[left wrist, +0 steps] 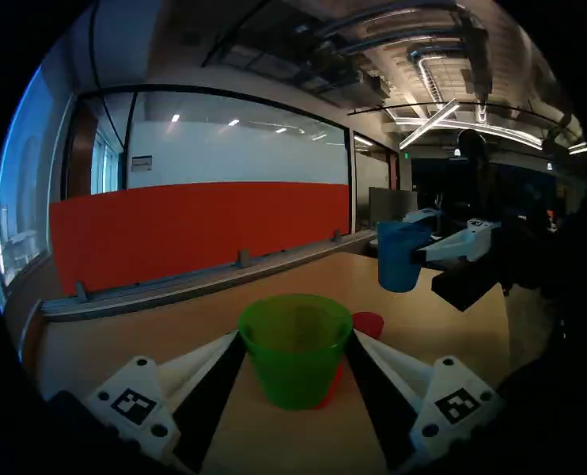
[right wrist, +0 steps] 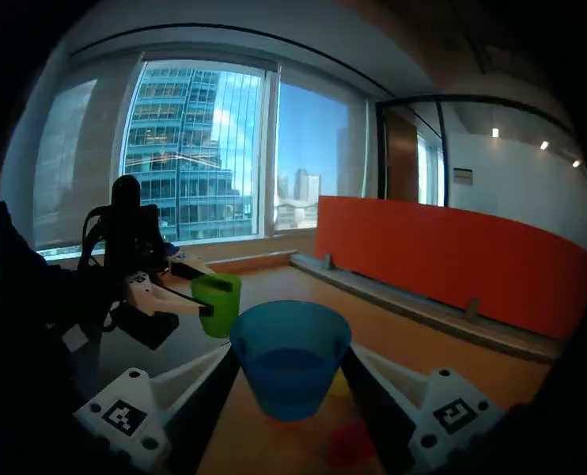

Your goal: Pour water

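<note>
While the left gripper (left wrist: 296,339) clamps the green cup (left wrist: 295,368) and the right gripper (right wrist: 289,352) the blue cup (right wrist: 289,380), pouring seems unstarted; blue must tip over green.

The left gripper (left wrist: 295,342) points forward and roughly level. Its two white fingers (left wrist: 175,376) angle inward and press on opposite sides of a green cup (left wrist: 293,376), held upright between them. The right gripper (right wrist: 291,356) grips a blue cup (right wrist: 289,380) the same way, a finger against each side, also upright. In the left gripper view, the right gripper sits off to the right and higher, reaching in sideways (the hand behind it is too dark to make out). The two grippers are apart, not touching.
</note>
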`<action>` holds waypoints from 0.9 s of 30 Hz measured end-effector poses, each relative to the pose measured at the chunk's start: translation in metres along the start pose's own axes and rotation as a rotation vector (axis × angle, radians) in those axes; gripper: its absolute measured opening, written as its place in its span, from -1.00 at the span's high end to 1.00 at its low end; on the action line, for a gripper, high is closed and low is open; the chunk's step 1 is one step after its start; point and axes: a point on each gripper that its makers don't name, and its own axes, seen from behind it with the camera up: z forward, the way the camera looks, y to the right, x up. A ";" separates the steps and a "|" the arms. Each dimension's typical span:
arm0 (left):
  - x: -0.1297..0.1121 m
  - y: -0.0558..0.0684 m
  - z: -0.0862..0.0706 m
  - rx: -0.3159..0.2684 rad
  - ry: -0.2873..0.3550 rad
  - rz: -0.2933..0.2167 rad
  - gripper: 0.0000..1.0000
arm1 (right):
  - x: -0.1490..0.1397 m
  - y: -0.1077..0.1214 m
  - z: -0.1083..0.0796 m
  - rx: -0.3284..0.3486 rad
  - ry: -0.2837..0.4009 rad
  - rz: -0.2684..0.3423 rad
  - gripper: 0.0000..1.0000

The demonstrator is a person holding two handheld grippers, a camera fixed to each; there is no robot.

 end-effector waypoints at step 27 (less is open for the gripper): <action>0.002 0.013 0.003 -0.035 0.013 0.005 -0.73 | 0.035 -0.010 0.019 0.040 0.042 -0.039 -0.79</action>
